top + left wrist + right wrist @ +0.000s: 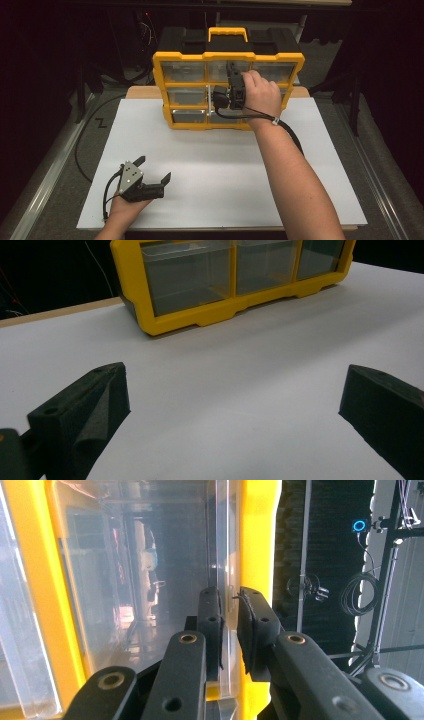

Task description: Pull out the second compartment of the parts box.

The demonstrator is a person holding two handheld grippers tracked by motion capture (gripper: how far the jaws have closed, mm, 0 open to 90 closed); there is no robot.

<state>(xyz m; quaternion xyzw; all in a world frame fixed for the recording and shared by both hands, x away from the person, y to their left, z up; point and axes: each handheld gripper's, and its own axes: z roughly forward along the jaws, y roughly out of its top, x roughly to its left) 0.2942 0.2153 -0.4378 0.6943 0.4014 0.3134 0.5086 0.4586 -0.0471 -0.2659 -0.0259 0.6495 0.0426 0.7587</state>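
A yellow-framed organizer (186,58) with clear drawers stands upright at the far side of the white table (215,165). My right gripper (233,70) is up at the middle drawer of its top row. In the right gripper view its jaws (230,600) are shut on the thin clear front edge of that drawer (150,580), beside a yellow frame bar (257,540). My left gripper (153,168) rests low near the table's front left, open, holding nothing. Ahead of the open left gripper (235,385) stands the organizer's bottom row (200,315).
A black case with a yellow handle (227,35) sits on top of the organizer. Cables (82,145) trail on the floor at the left beside a metal rail (45,185). The right gripper's cable (287,132) hangs over the forearm.
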